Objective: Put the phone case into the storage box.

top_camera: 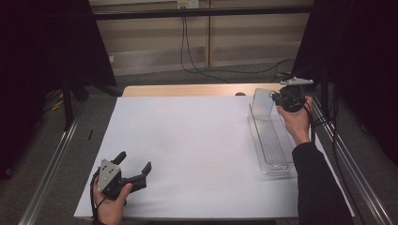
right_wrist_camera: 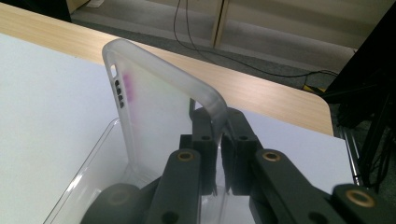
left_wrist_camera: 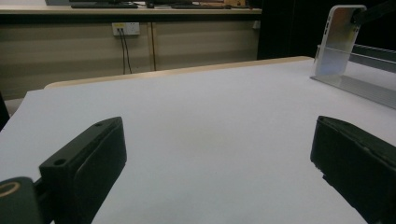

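Your right gripper [right_wrist_camera: 219,154] pinches the translucent phone case [right_wrist_camera: 159,107] upright over the clear tray [top_camera: 270,140]; keep it vertical, lift slowly. Your left gripper [top_camera: 133,169] rests released, well apart from the tray.

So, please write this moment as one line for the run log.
left gripper: open, low over white sheet | right gripper: shut on clear phone case, upright at far end of clear tray
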The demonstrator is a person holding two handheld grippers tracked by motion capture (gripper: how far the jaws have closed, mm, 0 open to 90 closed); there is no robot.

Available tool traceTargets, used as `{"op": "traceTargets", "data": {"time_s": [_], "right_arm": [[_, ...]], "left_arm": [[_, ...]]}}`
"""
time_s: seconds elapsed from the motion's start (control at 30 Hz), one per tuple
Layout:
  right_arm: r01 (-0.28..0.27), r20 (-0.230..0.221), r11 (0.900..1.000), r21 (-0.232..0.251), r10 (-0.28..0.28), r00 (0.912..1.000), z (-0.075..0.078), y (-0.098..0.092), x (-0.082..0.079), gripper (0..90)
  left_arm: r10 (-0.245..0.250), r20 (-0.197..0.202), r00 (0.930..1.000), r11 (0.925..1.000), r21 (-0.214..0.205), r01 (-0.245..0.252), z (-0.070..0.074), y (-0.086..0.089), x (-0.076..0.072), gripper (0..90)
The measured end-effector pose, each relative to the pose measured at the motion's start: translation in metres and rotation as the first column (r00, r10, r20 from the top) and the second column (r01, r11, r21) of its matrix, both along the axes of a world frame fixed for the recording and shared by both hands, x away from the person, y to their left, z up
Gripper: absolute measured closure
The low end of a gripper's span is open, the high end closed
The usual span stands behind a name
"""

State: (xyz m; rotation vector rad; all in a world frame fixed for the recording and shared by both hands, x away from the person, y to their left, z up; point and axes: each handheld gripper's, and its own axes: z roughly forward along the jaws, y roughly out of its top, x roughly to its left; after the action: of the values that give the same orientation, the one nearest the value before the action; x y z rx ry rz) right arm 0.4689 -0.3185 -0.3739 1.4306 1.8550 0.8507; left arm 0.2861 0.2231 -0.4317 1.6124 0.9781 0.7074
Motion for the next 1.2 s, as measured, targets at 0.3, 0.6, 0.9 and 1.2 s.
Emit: {"op": "traceTargets", "data": {"time_s": [0.3,0.6,0.9,1.2], "right_arm": [[-0.010,0.007,0.9997,-0.021,0.010,0.9999,-0.001,0.000,0.008,84.0],[0.003,0.025,0.9992,-0.039,-0.002,0.9997,-0.002,0.003,0.015,83.2],[0.020,0.020,0.9998,-0.004,-0.020,0.9996,-0.004,-0.002,0.015,82.8],[0.034,0.023,0.9985,0.043,-0.035,0.9991,-0.006,-0.004,0.014,77.6]], "left_arm": [[0.002,0.002,1.0000,1.0000,-0.001,-0.002,0.000,0.000,0.000,3.6],[0.001,0.005,1.0000,1.0000,0.002,-0.001,0.000,0.001,0.000,3.5],[0.001,0.003,1.0000,1.0000,0.006,-0.001,0.000,0.001,0.000,3.5],[0.015,0.002,0.9999,0.9999,0.000,-0.015,0.000,0.005,0.001,3.6]]}}
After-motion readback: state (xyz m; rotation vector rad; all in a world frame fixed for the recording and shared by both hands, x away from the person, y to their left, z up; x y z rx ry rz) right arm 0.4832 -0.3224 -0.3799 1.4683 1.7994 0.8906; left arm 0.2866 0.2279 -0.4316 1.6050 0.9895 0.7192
